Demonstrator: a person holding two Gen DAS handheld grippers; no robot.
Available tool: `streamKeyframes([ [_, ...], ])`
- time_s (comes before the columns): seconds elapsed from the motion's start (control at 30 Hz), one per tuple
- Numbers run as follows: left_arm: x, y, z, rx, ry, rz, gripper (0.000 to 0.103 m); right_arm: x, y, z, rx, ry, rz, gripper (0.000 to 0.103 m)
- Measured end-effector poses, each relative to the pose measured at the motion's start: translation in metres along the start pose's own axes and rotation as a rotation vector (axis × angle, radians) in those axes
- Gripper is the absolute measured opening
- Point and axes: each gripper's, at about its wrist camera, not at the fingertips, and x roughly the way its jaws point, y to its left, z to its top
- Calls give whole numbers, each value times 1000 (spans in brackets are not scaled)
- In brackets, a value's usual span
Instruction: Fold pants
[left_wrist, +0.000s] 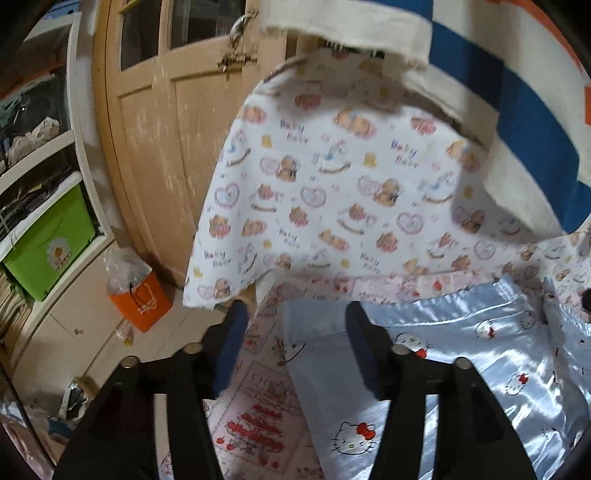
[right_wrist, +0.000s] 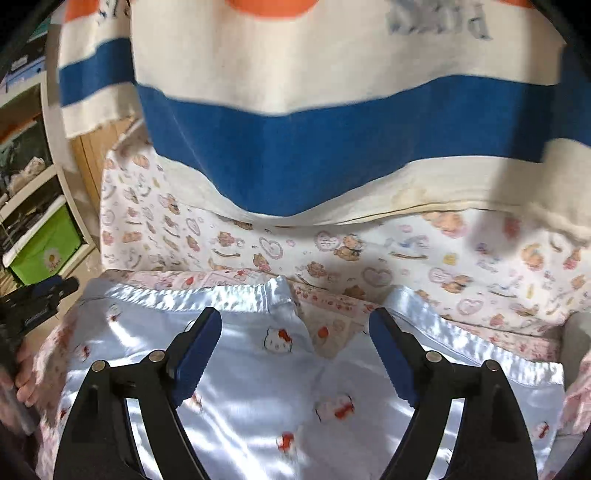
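Satin, pale blue and glossy, printed with white cat faces wearing red bows, is what the pants are made of; they are seen lying flat directly beneath the right claw, whose blue-padded jaws are spread wide with nothing pinched between them. Two hemmed leg ends are seen just beyond this claw's tips, parted by a narrow gap, so the long axis is judged to run away from the claw toward the person standing opposite. Under the left claw, likewise parted and holding nothing, the pants' duller side is turned up along one edge, with the shiny cloth spreading off to its right.

A pink-and-white printed cloth is laid beneath the pants; what it covers cannot be told. Beyond the claws, the person's bear-and-heart printed garment and a cream top with blue and orange bands are seen. To the left claw's left, a worn wooden door, an orange bag on the floor, and white shelves holding a green box are visible.
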Motion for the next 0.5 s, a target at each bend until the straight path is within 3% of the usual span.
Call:
streamKeyframes([
  [0.1, -3, -2, -3, -3, -22, 6, 72, -29, -16, -6, 8, -29, 12, 84],
  [0.2, -11, -6, -8, -2, -30, 5, 73, -59, -31, -23, 19, -74, -23, 85],
  [0.37, -60, -13, -42, -6, -115, -115, 75, -116, -69, -65, 59, -138, -50, 86],
  [0.5, -105, -35, -70, 80, -169, -171, 75, -150, -103, -95, 118, -185, -119, 89],
])
